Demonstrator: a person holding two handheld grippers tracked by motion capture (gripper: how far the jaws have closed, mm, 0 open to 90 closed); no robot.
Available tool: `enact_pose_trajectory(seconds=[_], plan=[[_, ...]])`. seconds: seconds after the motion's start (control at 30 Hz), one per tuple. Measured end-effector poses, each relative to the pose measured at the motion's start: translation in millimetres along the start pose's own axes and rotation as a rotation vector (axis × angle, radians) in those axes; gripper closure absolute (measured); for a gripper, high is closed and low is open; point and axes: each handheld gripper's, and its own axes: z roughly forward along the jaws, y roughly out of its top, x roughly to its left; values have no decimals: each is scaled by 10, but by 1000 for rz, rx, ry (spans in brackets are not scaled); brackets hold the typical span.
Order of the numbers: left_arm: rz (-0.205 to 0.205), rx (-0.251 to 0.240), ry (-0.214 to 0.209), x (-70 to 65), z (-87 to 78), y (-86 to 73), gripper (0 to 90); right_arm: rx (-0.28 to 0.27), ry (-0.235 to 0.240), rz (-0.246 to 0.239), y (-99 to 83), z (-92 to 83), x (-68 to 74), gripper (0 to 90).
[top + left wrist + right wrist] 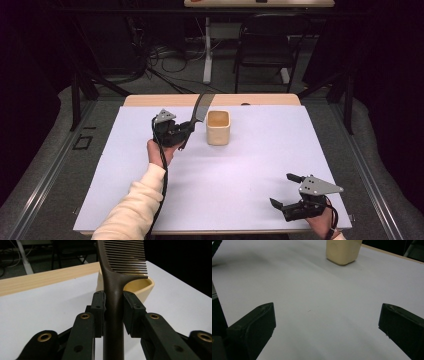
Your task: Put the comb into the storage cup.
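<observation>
I hold the dark comb (pixel 113 315) by its handle in my left gripper (pixel 113 312), the two pads pinching the narrow stem from either side so the toothed end stands up and away from me; gripped low like this, I judge, the comb's far end is free to be swung over and lowered into something. In the high view the comb (pixel 199 111) leans up past the left edge of the cream cup (pixel 218 127), which stands upright and open-mouthed near the far middle of the white mat (pixel 250 165). In the left gripper view the teeth sit just above the cup (pixel 142 287), its rim peeking out behind the handle, so the cup looks like the place the comb is headed. My right gripper (pixel 287 192) rests at the near right corner of the mat, well apart from the work, its jaws spread wide with nothing between them; there it keeps out of the left arm's way. From its own view the cup (pixel 343 250) stands far off across bare mat. Nothing lies between comb and cup; the only thing to mind is the cup's near wall, which a low tip could knock. Beyond the table edge stand a chair (pixel 267 42) and loose cables on the floor, too far off to matter.
</observation>
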Motion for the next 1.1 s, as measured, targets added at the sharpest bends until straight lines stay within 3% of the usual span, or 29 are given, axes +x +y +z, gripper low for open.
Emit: enact_pose_trajectory(seconds=[0.63, 1.1], plan=[[32, -77, 18, -75, 155, 147, 725, -12, -1, -4, 7, -15, 5, 6], [45, -67, -6, -85, 254, 197, 725, -8, -4, -4, 5, -17, 5, 9]])
